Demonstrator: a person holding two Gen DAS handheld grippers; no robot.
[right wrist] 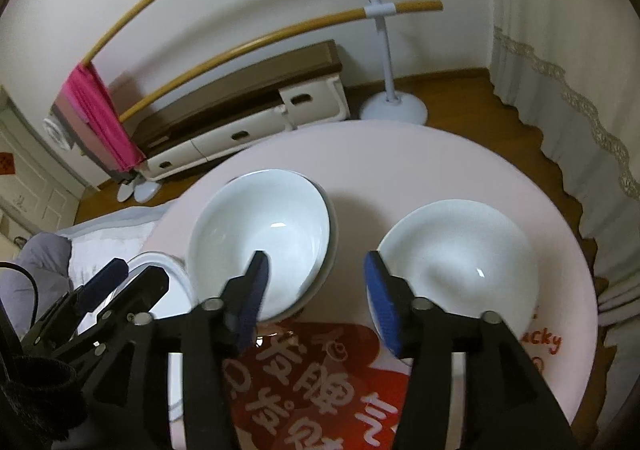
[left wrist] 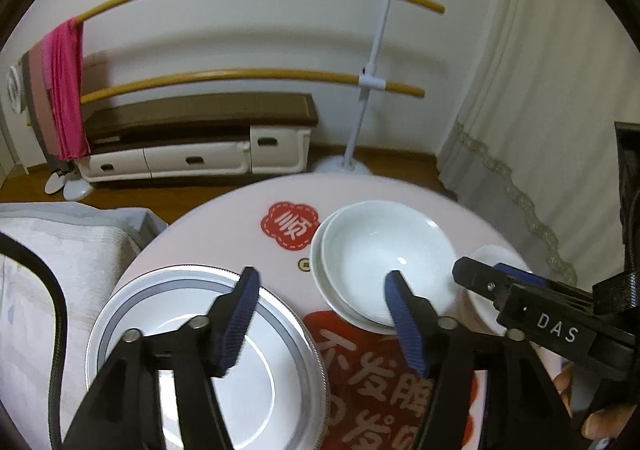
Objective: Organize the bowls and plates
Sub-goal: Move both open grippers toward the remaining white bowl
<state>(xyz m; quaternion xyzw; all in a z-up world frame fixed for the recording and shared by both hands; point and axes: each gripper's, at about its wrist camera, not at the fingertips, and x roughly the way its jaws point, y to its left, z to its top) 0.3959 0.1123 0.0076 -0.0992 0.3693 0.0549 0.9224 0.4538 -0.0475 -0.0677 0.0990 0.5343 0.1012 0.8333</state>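
Note:
On the round pink table (left wrist: 224,234), a stack of grey-rimmed white plates (left wrist: 208,350) lies at the near left. Two nested white bowls (left wrist: 384,250) stand in the middle. A single white bowl (right wrist: 456,262) stands to their right. My left gripper (left wrist: 322,278) is open above the gap between the plates and the nested bowls and holds nothing. My right gripper (right wrist: 316,258) is open between the nested bowls (right wrist: 260,234) and the single bowl, also gripping nothing. It partly hides the single bowl (left wrist: 488,252) in the left wrist view.
A red printed mat (left wrist: 372,378) covers the table's near middle. Behind the table are a wooden-railed rack with a pink cloth (left wrist: 68,90), a low white cabinet (left wrist: 192,162) and a curtain (left wrist: 540,110). A padded seat (left wrist: 60,250) is at the left.

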